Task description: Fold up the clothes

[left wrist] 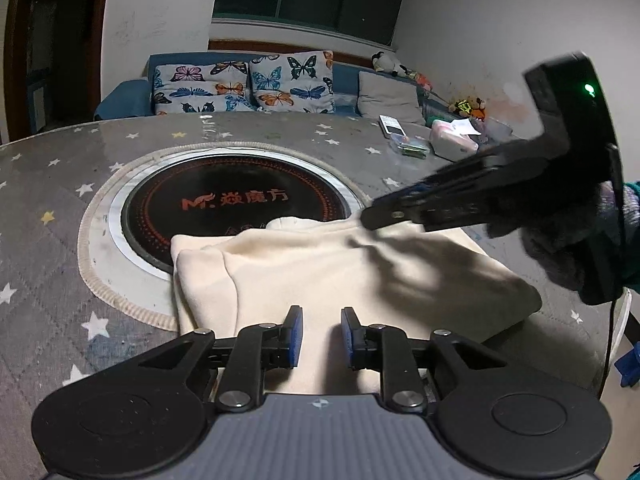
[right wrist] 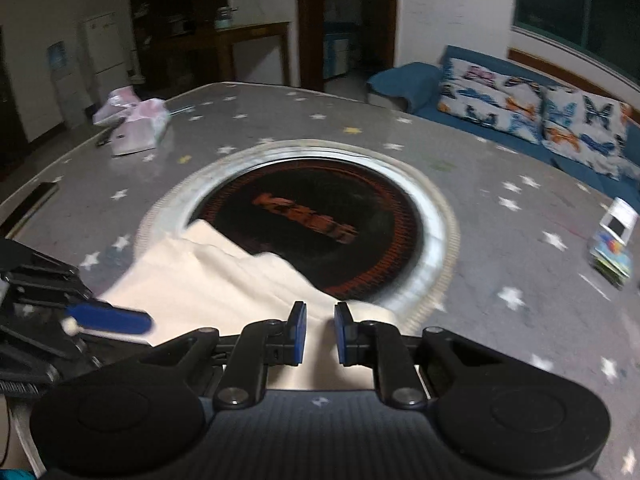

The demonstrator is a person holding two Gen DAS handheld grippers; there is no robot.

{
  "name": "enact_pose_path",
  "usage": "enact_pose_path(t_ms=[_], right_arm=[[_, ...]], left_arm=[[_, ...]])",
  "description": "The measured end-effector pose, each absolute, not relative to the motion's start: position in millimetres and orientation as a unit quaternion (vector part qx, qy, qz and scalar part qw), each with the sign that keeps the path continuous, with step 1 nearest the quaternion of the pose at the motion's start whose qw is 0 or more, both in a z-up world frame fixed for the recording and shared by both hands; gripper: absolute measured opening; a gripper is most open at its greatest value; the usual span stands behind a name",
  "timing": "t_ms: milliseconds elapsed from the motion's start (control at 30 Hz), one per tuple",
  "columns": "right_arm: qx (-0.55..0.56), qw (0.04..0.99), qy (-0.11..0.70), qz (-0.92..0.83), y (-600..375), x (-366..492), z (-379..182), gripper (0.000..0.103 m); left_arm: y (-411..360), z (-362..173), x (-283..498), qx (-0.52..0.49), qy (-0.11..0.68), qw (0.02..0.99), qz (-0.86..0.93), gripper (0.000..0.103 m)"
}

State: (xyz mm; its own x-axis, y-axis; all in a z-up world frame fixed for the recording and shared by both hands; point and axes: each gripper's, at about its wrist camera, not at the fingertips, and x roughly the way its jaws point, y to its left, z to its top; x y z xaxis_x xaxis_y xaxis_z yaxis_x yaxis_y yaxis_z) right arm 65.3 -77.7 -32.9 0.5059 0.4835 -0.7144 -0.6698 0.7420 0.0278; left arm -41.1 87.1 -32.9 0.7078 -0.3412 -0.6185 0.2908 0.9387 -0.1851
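A cream garment [left wrist: 320,268] lies folded on the grey star-patterned table, its far edge over the black round cooktop [left wrist: 236,200]. My left gripper [left wrist: 320,336] is open, hovering over the garment's near edge with nothing between its blue pads. My right gripper [right wrist: 320,334] is open over the garment's right side [right wrist: 216,284], near the cooktop [right wrist: 320,232]. The right gripper also shows in the left wrist view [left wrist: 372,218], coming in from the right above the cloth. The left gripper's blue fingertips [right wrist: 108,318] show at the left of the right wrist view.
A tissue pack [left wrist: 454,140], a white device [left wrist: 390,125] and a small box [left wrist: 408,147] sit at the table's far right. Pink packs [right wrist: 136,128] lie at the far left. A blue sofa with butterfly cushions [left wrist: 248,84] stands behind the table.
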Motion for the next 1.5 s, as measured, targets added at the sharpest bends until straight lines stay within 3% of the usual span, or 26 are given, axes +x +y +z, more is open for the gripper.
enact_pose_path(t_ms=[900,1167,1500], right_arm=[[-0.180,0.840,0.354,0.370,12.7,74.9,-51.8,0.017],[-0.177,0.846,0.342,0.367,-2.1,74.5,-30.3,0.018],[-0.215,0.832,0.342,0.379,-57.7,-1.4,-20.8,0.022]], left_arm=[[91.7,-35.4,-47.1,-0.056,0.336,0.922,-0.184,0.032],[96.8,-29.6,-48.5,-0.059,0.332,0.926,-0.169,0.039],[102.9,-27.5,-56.0,-0.050,0.323,0.935,-0.140,0.043]])
